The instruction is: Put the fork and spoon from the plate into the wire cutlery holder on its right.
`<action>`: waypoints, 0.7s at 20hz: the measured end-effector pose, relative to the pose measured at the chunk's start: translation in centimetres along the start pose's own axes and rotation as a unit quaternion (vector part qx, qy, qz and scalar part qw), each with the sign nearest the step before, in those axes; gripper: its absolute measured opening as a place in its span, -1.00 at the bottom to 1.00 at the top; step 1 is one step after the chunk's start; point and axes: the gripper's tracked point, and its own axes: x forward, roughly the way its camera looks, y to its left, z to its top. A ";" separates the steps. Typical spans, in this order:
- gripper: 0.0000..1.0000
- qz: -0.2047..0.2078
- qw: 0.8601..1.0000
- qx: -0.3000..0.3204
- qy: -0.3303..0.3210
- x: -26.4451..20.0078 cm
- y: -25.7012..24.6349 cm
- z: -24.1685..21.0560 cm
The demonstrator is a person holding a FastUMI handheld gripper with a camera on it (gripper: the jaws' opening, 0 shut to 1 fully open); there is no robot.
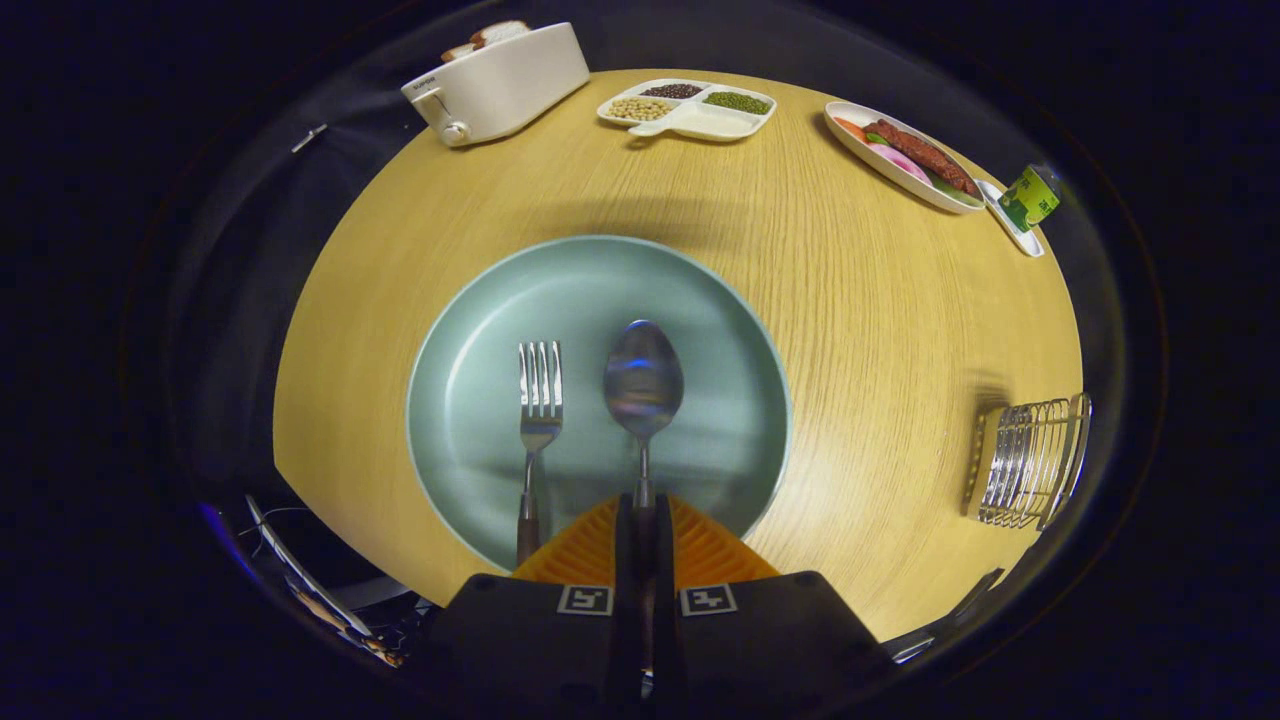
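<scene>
- Gripper view: the gripper [645, 520] has its fingers drawn close together with the spoon's [643, 385] handle pinched between them; the bowl of the spoon sticks out ahead at 12 o'clock, over the plate [470, 330].
- The spoon looks slightly blurred and may already be lifted clear of the plate; I cannot tell for certain.
- The fork [538, 420] lies on the plate just to the 9 o'clock side of the spoon, tines pointing away, apart from it and not touched by the fingers.
- The wire cutlery holder [1030, 462] stands on the bench [880, 330] well off at 3 o'clock from the plate; nothing can be made out inside it.
- To do this step well, in my judgement: keep the grip firm on the thin handle, raise the spoon clear of the plate rim, carry it toward 3 o'clock, tip it upright and lower it between the wires without knocking the light holder over.
- Containers further off: a divided tray [690, 122] at 12 o'clock holds beans in separate sections; a dish [850, 140] at 2 o'clock holds sausage and vegetables; a toaster [500, 85] at 11 o'clock has bread in its slots.
</scene>
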 end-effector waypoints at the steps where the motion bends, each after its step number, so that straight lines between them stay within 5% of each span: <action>1: -0.81 0.008 1.000 0.003 -0.003 -0.7 -0.2 0.3; 8: -0.80 0.054 0.998 0.005 -0.027 -8.1 -3.4 1.7; 14: -0.81 0.049 0.998 0.018 -0.039 -15.7 -12.1 1.8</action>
